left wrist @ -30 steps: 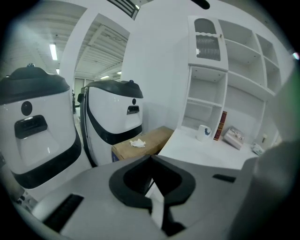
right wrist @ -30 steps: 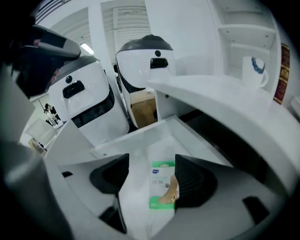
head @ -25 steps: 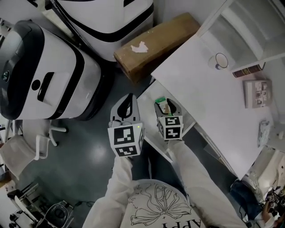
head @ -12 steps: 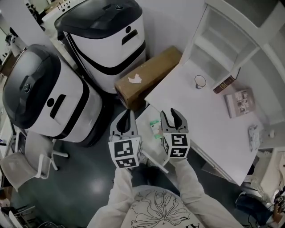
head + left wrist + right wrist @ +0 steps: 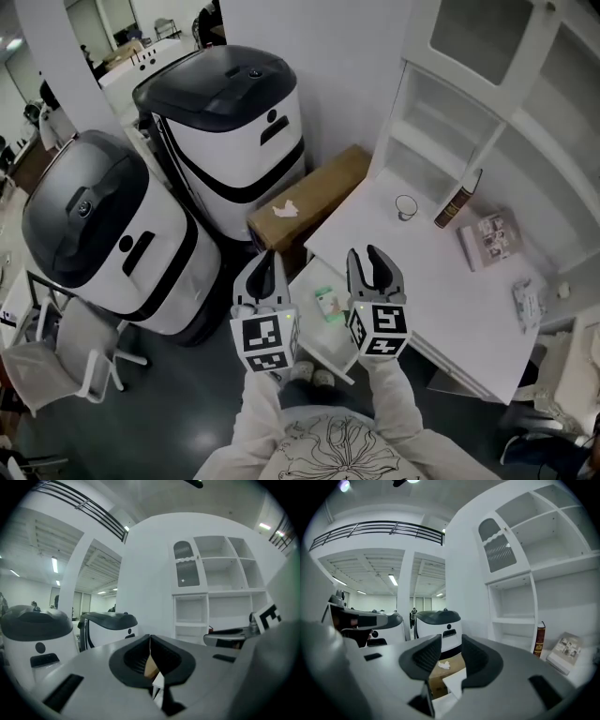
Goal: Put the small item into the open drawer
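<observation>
In the head view the small green-and-white item (image 5: 327, 305) lies inside the open white drawer (image 5: 323, 339), which is pulled out from the left end of the white desk (image 5: 441, 281). Both grippers hover above the drawer, apart from the item. My left gripper (image 5: 265, 256) is to the item's left, and in the left gripper view its (image 5: 150, 641) pads meet with nothing between them. My right gripper (image 5: 371, 254) is to the item's right. In the right gripper view its (image 5: 451, 652) jaws are closing, a narrow gap still shows, and nothing is between them.
A cardboard box (image 5: 305, 202) lies on the floor beside the desk. Two large white-and-black machines (image 5: 230, 131) (image 5: 103, 244) stand to the left. On the desk are a glass (image 5: 405, 206), an upright book (image 5: 457, 202) and a booklet (image 5: 487, 239). A white chair (image 5: 56, 361) is at lower left.
The item was at the right gripper's tips a second ago and now lies loose in the drawer. Both grippers have drawn back and up from the drawer. The right jaws have narrowed.
</observation>
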Motion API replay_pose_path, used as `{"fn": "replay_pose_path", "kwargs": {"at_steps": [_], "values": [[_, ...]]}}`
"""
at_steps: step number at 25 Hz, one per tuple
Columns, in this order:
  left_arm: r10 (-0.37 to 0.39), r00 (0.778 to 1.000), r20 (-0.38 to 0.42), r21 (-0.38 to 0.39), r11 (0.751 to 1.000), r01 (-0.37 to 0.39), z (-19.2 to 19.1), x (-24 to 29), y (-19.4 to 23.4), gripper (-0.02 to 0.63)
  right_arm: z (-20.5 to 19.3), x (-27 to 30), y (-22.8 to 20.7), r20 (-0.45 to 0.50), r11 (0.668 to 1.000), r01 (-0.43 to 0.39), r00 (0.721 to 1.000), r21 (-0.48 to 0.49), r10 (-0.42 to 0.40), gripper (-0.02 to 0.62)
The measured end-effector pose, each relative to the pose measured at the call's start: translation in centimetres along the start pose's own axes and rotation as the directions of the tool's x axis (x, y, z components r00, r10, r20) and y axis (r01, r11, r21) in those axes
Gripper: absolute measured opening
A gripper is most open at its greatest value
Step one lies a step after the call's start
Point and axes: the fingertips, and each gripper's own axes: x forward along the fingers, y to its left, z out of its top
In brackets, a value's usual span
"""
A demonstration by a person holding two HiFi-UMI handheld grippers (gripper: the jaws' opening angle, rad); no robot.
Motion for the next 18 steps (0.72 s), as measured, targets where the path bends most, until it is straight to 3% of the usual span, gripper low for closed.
{"fn": "replay_pose_path", "kwargs": {"at_steps": [8, 18], "values": [[0.002, 0.998, 0.061, 0.019, 1.000, -0.003, 2.7, -1.5, -0.1, 0.006, 3.4, -1.8, -0.2, 0.076, 1.000, 0.016, 0.997, 0.000, -0.016, 0.129], [-0.001, 0.996, 0.088, 0.023, 1.000, -0.001, 3.5, -2.0, -0.3, 0.006, 4.5, -2.4, 0.1, 0.105, 1.000, 0.008, 0.994, 0.010, -0.009, 0.127]]}}
